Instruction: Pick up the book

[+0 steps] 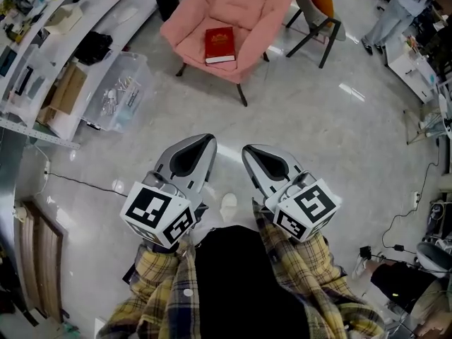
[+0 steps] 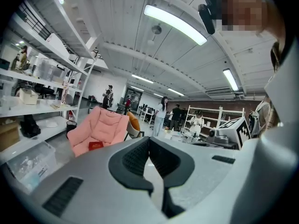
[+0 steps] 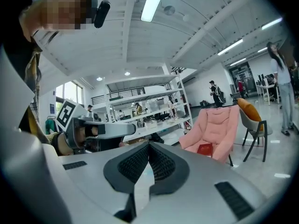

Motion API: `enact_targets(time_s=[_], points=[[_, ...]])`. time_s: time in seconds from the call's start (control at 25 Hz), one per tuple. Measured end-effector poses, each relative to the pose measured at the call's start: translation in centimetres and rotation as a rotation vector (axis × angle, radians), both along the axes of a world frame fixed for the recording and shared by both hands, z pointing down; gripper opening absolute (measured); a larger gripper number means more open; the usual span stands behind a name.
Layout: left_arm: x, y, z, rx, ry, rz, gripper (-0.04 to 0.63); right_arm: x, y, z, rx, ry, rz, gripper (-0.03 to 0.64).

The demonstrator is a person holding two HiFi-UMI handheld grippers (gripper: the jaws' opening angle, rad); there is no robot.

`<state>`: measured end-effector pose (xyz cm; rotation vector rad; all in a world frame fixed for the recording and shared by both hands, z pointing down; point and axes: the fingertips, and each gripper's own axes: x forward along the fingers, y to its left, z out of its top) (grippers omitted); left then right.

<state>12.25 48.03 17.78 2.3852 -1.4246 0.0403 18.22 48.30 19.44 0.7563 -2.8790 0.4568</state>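
A dark red book [image 1: 219, 44] lies flat on the seat of a pink armchair [image 1: 261, 20] at the top of the head view. The same book [image 2: 96, 145] shows small and far off in the left gripper view, and the book [image 3: 204, 149] again in the right gripper view. My left gripper [image 1: 208, 142] and right gripper [image 1: 249, 152] are held side by side close to my body, well short of the chair. Both have their jaws shut with nothing between them.
A white bench with shelves [image 1: 85, 20] runs along the left, with a clear plastic bin [image 1: 120, 94] and a black waste bin [image 1: 167, 3] beside it. A black-legged chair with an orange cushion [image 1: 319, 6] stands right of the armchair. A person [image 1: 395, 9] stands at the far right. Cables [image 1: 406, 217] trail on the floor.
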Motion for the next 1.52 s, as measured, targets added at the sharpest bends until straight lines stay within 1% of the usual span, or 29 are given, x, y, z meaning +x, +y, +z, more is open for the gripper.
enact_targets(time_s=[0.2, 0.4, 0.76, 1.0, 1.24, 1.52], points=[[-2.9, -1.3, 0.8, -0.006, 0.001, -0.038, 0.006, -2.0, -1.6, 0.6, -0.007, -0.001, -0.019, 0.018], [-7.2, -4.6, 1.1, -0.007, 0.003, -0.057, 0.006, -5.2, -4.4, 1.2, -0.02, -0.001, -0.004, 0.017], [-14.1, -13.4, 1.2, -0.026, 0.007, -0.02, 0.006, -11.5, -12.9, 1.1, -0.031, 0.015, 0.043, 0.018], [-18.3, -17.6, 1.4, -0.042, 0.01, 0.032, 0.006, -15.7, -17.7, 1.1, -0.042, 0.012, 0.101, 0.017], [-20.4, -20.2, 2.7, -0.066, 0.01, 0.099, 0.006, -18.2, -20.6, 2.6, -0.074, 0.019, 0.163, 0.018], [-21.0, -23.5, 4.3, -0.114, 0.028, 0.131, 0.006, -18.2, -23.5, 4.0, -0.121, 0.041, 0.206, 0.018]])
